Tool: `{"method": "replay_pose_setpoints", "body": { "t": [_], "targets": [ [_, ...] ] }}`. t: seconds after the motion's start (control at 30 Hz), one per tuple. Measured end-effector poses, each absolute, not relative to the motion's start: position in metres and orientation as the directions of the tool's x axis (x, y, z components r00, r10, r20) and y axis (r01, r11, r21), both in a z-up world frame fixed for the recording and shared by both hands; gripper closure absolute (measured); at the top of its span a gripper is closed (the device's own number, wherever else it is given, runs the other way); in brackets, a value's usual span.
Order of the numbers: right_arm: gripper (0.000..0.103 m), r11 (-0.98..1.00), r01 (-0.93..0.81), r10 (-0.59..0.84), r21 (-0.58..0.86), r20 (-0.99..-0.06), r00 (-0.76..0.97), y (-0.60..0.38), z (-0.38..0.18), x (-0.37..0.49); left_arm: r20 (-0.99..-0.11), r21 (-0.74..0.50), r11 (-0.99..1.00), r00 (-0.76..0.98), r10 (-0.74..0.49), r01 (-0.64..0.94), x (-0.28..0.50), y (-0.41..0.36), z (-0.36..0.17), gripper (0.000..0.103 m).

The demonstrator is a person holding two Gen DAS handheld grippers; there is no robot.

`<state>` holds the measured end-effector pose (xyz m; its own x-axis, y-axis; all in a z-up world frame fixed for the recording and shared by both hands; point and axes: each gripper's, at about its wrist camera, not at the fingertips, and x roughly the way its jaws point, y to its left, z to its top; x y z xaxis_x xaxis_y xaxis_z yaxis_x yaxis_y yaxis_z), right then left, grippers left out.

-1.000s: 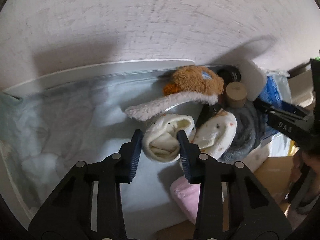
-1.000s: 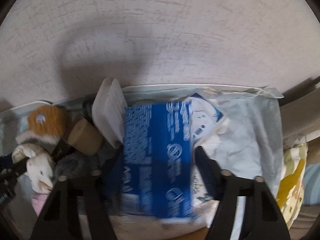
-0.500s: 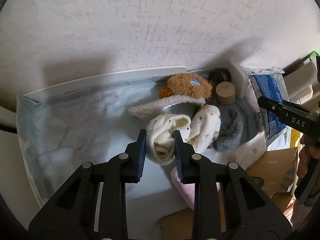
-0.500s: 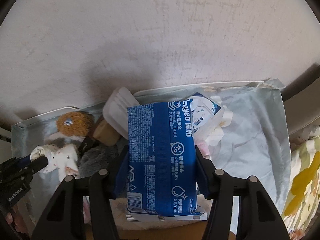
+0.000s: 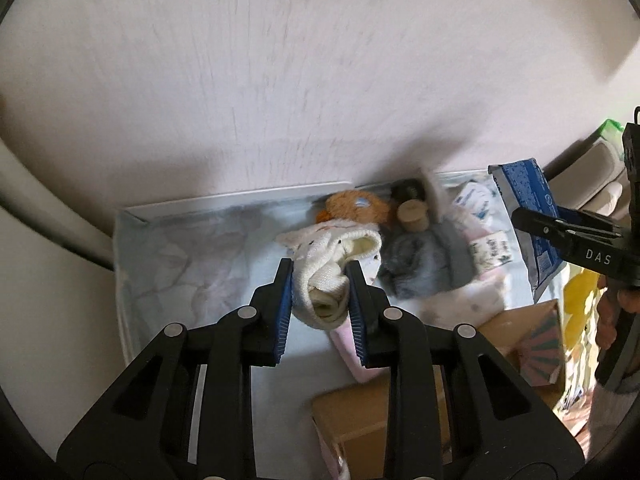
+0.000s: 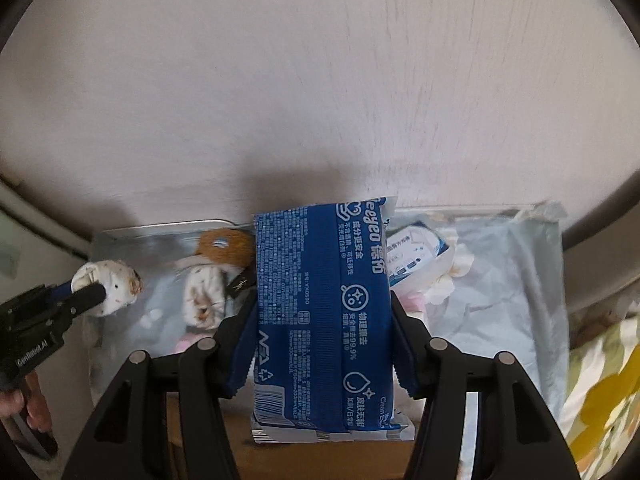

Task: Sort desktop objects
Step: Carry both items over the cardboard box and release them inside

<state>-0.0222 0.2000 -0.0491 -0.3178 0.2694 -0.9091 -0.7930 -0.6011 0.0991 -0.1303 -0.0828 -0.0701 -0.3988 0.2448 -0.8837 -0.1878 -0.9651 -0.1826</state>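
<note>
L gripper (image 5: pixel 320 276) squeezes a cream sock (image 5: pixel 326 280) tight btwn its blue pads, up off the pale blue cloth (image 5: pixel 180 264). R gripper (image 6: pixel 322 312) is clamped on a blue wipes pack (image 6: pixel 324 304), also up in the air. Far side by the wall: brown plush toy (image 5: pixel 354 206), small wooden cup (image 5: pixel 412 216), grey fuzzy sock (image 5: pixel 416 264) just right of the cream one. Cardboard box (image 5: pixel 360 420) sits near, low down.

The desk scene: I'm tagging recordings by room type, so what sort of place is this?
Probably a home, perhaps a child's room or nursery corner. A small spotted sock, a plush toy and a wipes pack lie on a cloth-covered surface against a plain wall.
</note>
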Motion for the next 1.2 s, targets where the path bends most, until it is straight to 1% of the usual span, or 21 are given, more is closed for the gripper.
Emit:
{"method": "replay_pose_setpoints", "body": {
  "t": [0.13, 0.23, 0.37, 0.5, 0.73, 1.0, 1.07, 1.13, 1.2],
  "targets": [
    [0.049, -0.676, -0.715, 0.201, 0.176, -0.89, -0.409, 0.191, -0.03, -0.012, -0.869, -0.165, -0.966, -0.435, 0.238, -0.199, -0.107, -0.086, -0.037, 0.08],
    [0.049, -0.738, -0.637, 0.145, 0.223, -0.869, -0.473, 0.177, -0.015, -0.004, -0.859, -0.155, -0.966, -0.455, 0.236, -0.208, -0.085, -0.08, -0.025, 0.08],
    [0.049, -0.812, -0.551, 0.122, 0.191, -0.868, -0.481, 0.15, -0.005, 0.007, -0.854, -0.141, -0.966, -0.467, 0.229, -0.216, -0.055, -0.068, -0.019, 0.08],
    [0.049, -0.844, -0.494, 0.069, 0.207, -0.873, -0.483, 0.132, -0.014, 0.021, -0.858, -0.138, -0.964, -0.46, 0.23, -0.226, -0.024, -0.055, -0.015, 0.08],
    [0.049, -0.898, -0.382, -0.015, 0.217, -0.884, -0.467, 0.102, -0.04, 0.038, -0.879, -0.144, -0.964, -0.419, 0.229, -0.225, 0.013, -0.027, -0.037, 0.08],
    [0.049, -0.943, -0.275, -0.067, 0.188, -0.916, -0.395, 0.076, -0.078, 0.056, -0.905, -0.166, -0.972, -0.366, 0.218, -0.168, 0.037, -0.016, -0.072, 0.08],
    [0.049, -0.956, -0.25, -0.051, 0.152, -0.929, -0.368, 0.072, -0.086, 0.058, -0.916, -0.154, -0.978, -0.35, 0.195, -0.14, 0.04, -0.016, -0.081, 0.08],
    [0.049, -0.965, -0.225, -0.054, 0.139, -0.936, -0.347, 0.071, -0.092, 0.06, -0.925, -0.11, -0.987, -0.352, 0.145, -0.117, 0.042, -0.016, -0.087, 0.08],
    [0.049, -0.967, -0.22, -0.051, 0.131, -0.94, -0.336, 0.071, -0.096, 0.062, -0.927, -0.112, -0.988, -0.348, 0.141, -0.105, 0.044, -0.017, -0.09, 0.08]
  ]
}}
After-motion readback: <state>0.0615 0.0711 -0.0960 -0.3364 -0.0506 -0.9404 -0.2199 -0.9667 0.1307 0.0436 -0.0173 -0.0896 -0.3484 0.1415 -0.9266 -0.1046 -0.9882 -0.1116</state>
